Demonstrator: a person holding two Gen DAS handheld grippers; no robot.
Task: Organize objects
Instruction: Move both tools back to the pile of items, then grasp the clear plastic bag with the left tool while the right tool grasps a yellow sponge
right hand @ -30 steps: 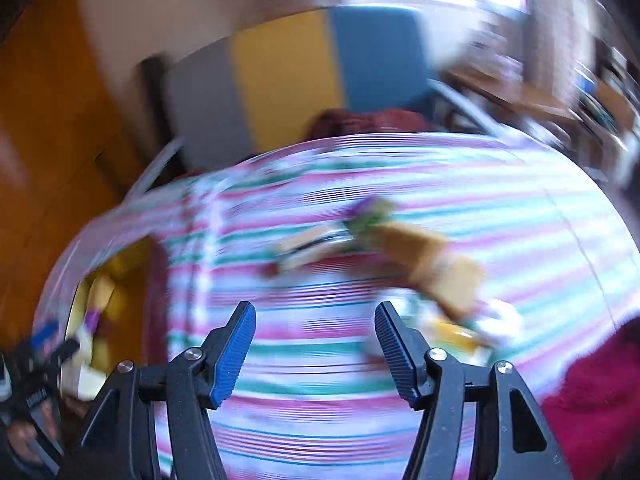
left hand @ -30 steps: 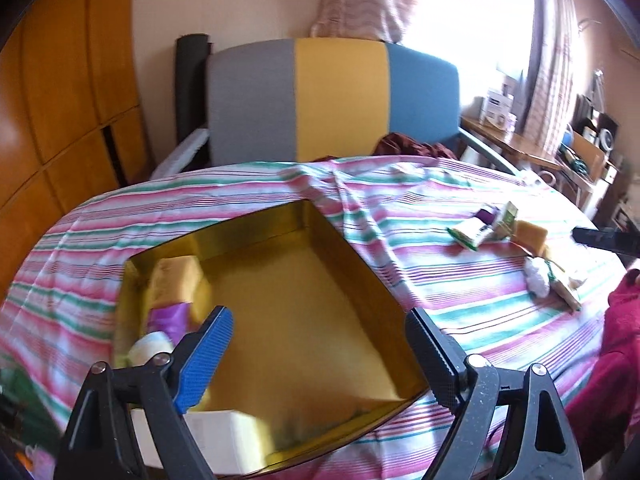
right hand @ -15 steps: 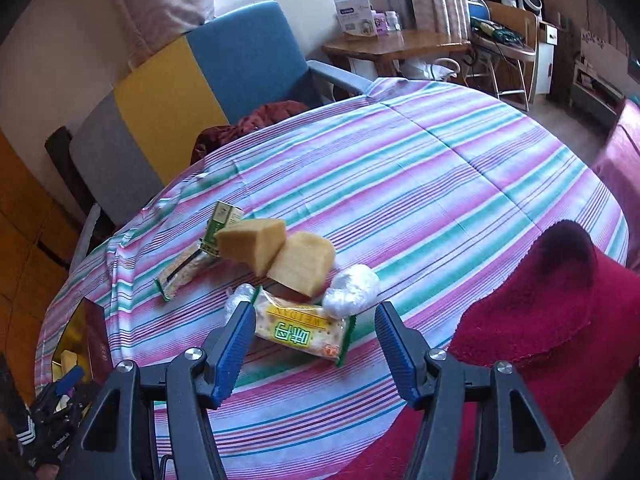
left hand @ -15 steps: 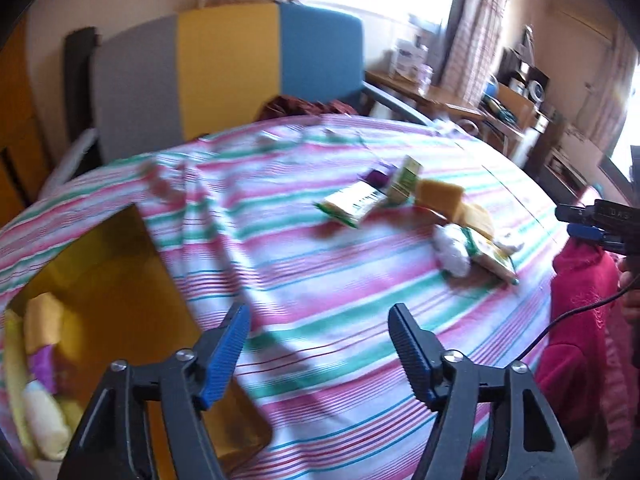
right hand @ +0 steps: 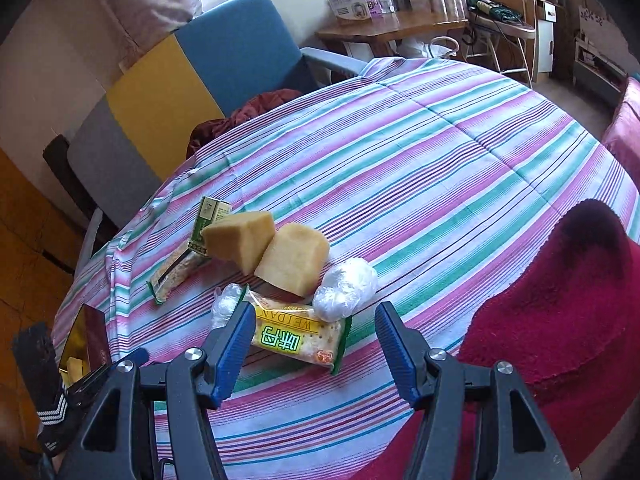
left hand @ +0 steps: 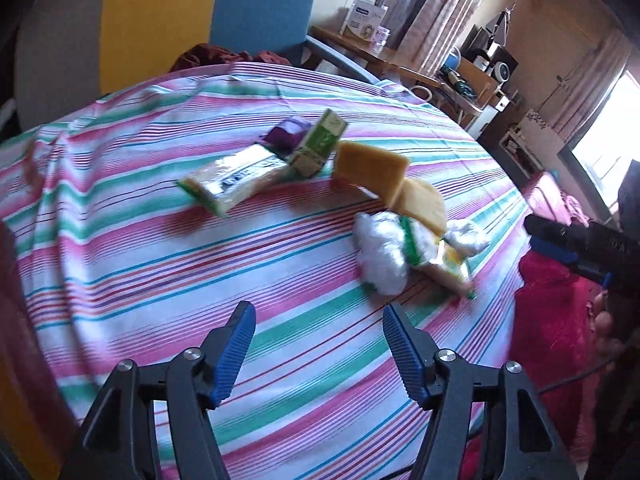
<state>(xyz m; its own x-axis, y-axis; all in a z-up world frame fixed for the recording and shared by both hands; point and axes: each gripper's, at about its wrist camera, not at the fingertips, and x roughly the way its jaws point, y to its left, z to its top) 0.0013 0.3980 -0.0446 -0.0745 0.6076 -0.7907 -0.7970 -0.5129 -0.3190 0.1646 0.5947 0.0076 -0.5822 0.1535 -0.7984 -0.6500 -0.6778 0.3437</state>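
Right gripper [right hand: 316,336]: jaws apart, nothing pinched, w/ the cracker packet [right hand: 298,338] lying just ahead between the tips, lower centre. Behind it two tan sponge blocks [right hand: 268,254], white plastic-wrapped balls [right hand: 346,288] either side. Left gripper [left hand: 320,334]: jaws apart, empty, over bare striped cloth [left hand: 160,264]. Green carton [left hand: 318,146] and long wafer pack [left hand: 232,178] upper centre. Gold box [right hand: 80,340] at lower left edge.

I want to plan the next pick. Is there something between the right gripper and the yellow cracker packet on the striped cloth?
Nothing visible stands between them. The right gripper is open and empty, and the cracker packet lies flat just beyond its fingertips. A white plastic-wrapped ball touches the packet's far corner, behind it, not in the path.
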